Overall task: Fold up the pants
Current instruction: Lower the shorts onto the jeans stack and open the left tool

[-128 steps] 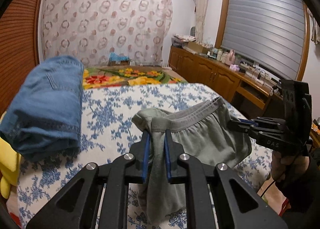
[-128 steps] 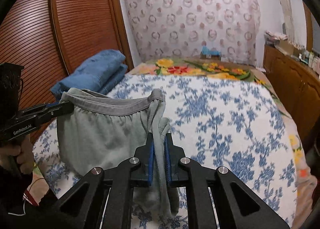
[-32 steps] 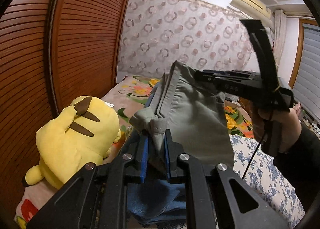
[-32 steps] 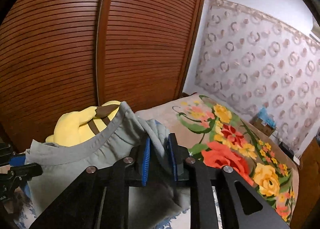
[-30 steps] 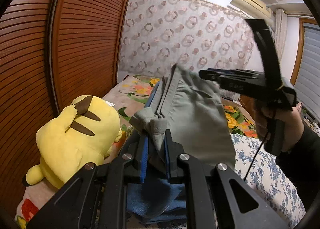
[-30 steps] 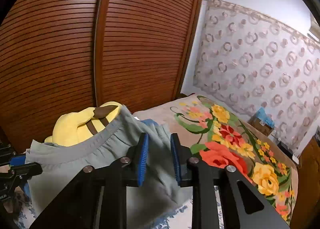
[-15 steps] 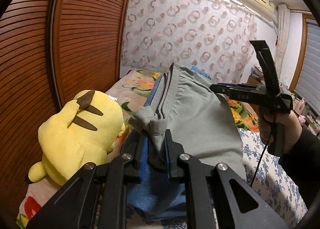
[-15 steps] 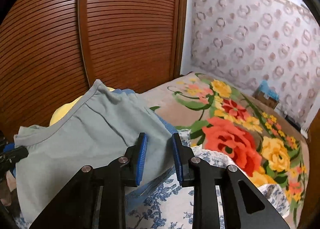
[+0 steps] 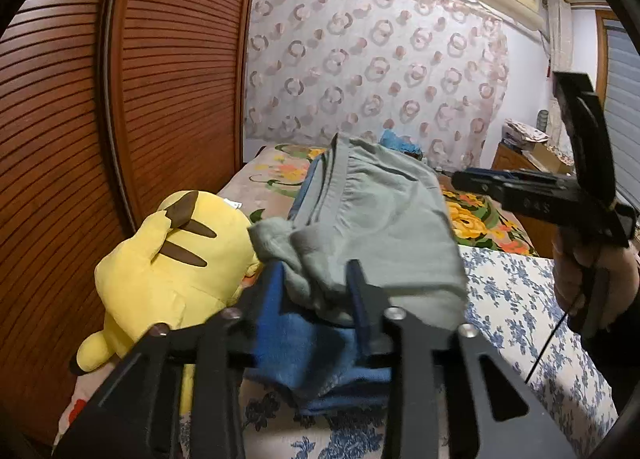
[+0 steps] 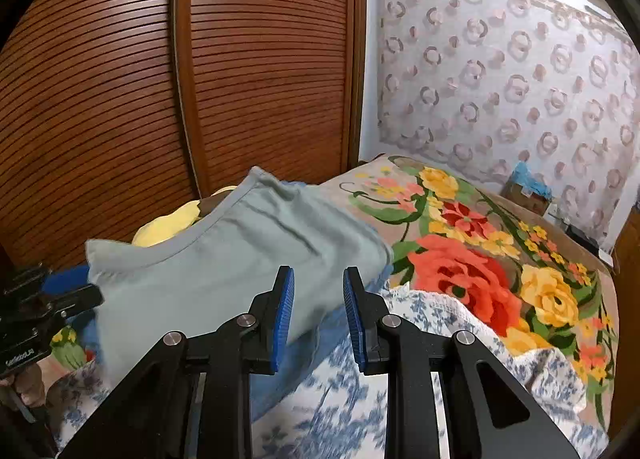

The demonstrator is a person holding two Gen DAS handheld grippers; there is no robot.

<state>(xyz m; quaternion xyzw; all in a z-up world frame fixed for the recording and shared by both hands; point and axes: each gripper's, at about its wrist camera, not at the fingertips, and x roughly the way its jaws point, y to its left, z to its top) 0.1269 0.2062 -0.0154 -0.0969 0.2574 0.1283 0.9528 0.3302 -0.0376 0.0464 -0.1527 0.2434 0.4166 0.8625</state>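
While grey shorts (image 9: pixel 376 219) overhang jeans stack (image 9: pixel 316 363), left gripper (image 9: pixel 316 291) opening around corner; right gripper (image 10: pixel 318 299) spread, empty.

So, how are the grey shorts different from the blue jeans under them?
The grey shorts are thin, pale and smooth; the blue jeans are thick, dark denim. The grey shorts lie on top, mostly visible; the blue jeans lie beneath, largely covered. Both are folded, beside the yellow plush toy.

Yellow plush toy (image 9: pixel 176 259) lies beside the louvred wooden doors (image 10: pixel 240 59); floral blanket (image 10: pixel 480 259) behind
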